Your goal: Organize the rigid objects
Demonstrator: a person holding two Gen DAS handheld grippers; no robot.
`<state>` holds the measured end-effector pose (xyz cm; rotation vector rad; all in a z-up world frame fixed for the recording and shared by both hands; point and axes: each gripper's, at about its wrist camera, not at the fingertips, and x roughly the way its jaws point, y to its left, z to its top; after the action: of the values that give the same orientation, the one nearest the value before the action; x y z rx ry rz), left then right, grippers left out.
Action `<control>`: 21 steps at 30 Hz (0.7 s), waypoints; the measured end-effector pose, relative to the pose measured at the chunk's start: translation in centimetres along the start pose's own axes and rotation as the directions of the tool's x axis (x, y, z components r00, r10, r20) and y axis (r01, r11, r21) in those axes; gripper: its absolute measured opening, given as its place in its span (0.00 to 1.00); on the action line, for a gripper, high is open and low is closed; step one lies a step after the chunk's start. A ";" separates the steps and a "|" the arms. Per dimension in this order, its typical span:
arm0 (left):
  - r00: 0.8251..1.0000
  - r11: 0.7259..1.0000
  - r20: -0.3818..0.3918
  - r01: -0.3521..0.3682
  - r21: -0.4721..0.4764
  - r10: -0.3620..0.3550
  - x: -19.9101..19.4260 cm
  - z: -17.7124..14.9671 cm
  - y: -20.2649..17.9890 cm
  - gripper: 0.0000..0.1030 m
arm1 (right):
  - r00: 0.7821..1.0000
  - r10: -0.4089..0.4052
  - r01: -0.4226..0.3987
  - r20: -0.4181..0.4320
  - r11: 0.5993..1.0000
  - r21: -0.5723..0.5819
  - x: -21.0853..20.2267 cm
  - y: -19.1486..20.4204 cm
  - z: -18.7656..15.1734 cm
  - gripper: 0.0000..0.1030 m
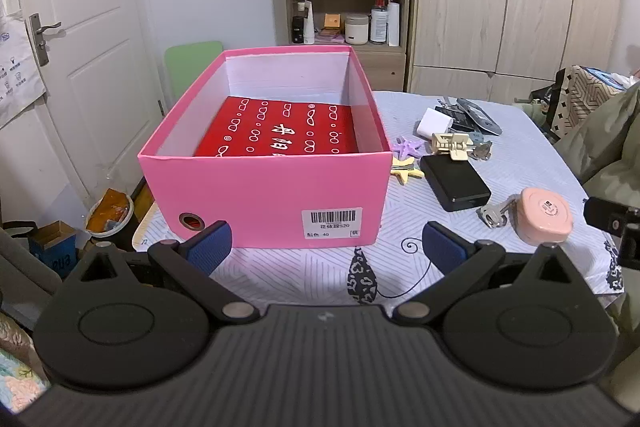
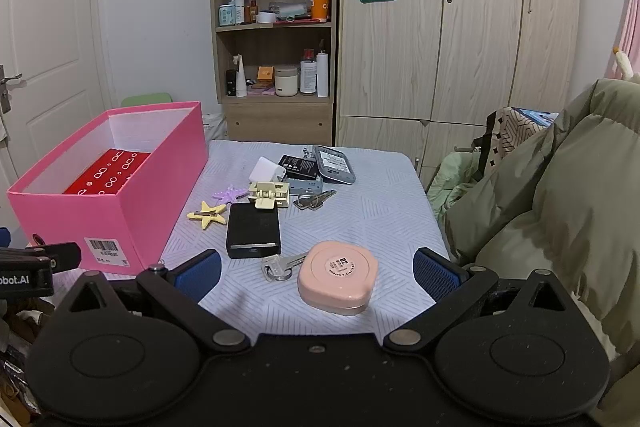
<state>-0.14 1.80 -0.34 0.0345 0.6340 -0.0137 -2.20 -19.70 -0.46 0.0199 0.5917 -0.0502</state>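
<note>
A pink shoebox (image 1: 264, 195) (image 2: 100, 223) stands open on the table's left, with a red patterned box (image 1: 280, 131) (image 2: 106, 175) lying inside it. To its right lie a black power bank (image 1: 454, 181) (image 2: 253, 230), a pink rounded case (image 1: 544, 215) (image 2: 338, 277), keys (image 2: 280, 267), a cream clip (image 2: 269, 195), a yellow star clip (image 2: 208, 214), a purple star clip (image 2: 230, 194) and a white charger (image 2: 266, 169). My left gripper (image 1: 326, 247) is open just before the shoebox's front wall. My right gripper (image 2: 316, 273) is open, the pink case between its fingers' line.
The table (image 2: 380, 195) carries a striped pale cloth. A grey phone-like device (image 2: 334, 165) and a dark flat pack (image 2: 296, 165) lie at the back. A green padded coat (image 2: 560, 195) crowds the right side. A shelf unit (image 2: 274, 27) and wardrobe (image 2: 460, 27) stand behind.
</note>
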 end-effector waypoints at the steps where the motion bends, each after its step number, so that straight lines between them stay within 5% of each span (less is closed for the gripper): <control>1: 1.000 1.000 0.000 0.000 0.000 0.000 0.0 0.0 0.0 1.00 | 1.000 0.000 0.000 0.000 1.000 0.000 0.0 0.0 0.0 1.00; 21: 1.000 1.000 -0.002 -0.018 0.021 0.019 0.4 0.3 0.9 0.99 | 0.998 -0.003 0.005 -0.057 1.000 0.028 1.5 -0.1 -0.4 1.00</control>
<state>0.40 2.64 -0.28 0.0607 0.6359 -0.0025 -1.18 -19.85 -1.63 0.0479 0.6476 -0.0622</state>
